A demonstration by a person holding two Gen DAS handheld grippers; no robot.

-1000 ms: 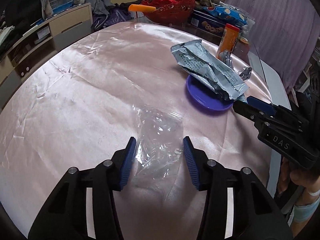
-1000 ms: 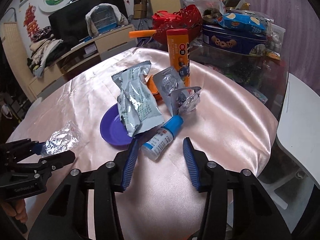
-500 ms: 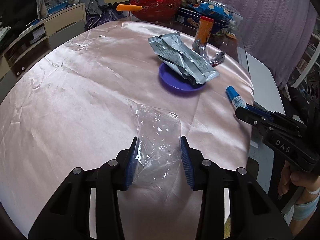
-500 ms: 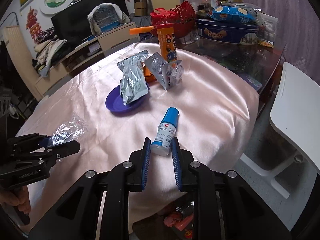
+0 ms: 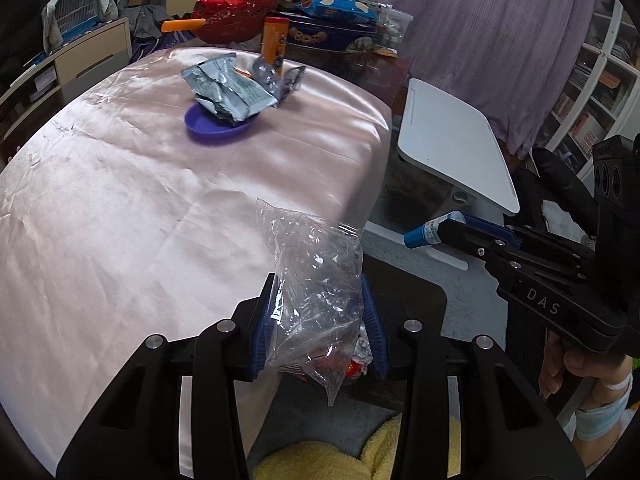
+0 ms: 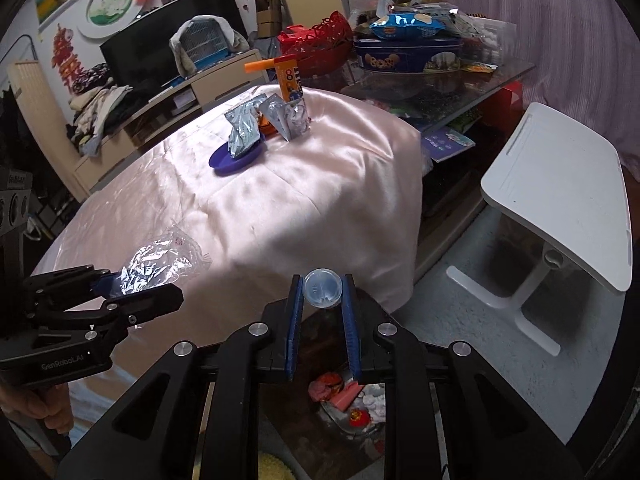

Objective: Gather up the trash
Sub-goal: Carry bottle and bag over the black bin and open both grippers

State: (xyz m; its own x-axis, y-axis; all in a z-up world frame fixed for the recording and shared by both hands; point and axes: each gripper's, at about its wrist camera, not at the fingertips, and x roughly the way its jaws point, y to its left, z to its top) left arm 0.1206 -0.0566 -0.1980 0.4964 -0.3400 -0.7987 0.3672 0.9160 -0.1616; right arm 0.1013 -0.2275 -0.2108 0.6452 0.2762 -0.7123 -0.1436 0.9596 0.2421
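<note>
My left gripper [image 5: 318, 320] is shut on a crumpled clear plastic bag [image 5: 316, 280] and holds it in the air just past the front edge of the pink-clothed table [image 5: 120, 200]. It also shows in the right wrist view [image 6: 160, 264]. My right gripper [image 6: 322, 312] is shut on a small blue-capped bottle [image 6: 322, 290], seen end-on, off the table and above a dark bin with trash inside [image 6: 344, 400]. The bottle also shows in the left wrist view [image 5: 426, 234]. A silver snack wrapper [image 5: 228, 92] lies on a purple plate [image 5: 216, 128] at the far side.
An orange tube [image 5: 274, 40] and crumpled foil packets [image 5: 280, 76] stand behind the plate. A white folding desk [image 5: 452, 140] stands to the right. A glass side table with a blue tin [image 6: 404, 56] and red basket [image 6: 320, 40] stands beyond. A yellow towel [image 5: 320, 460] lies below.
Both grippers pulled back off the table's edge. The left one lifted the plastic bag from the cloth; the right one picked up the bottle and carries it over the bin.
</note>
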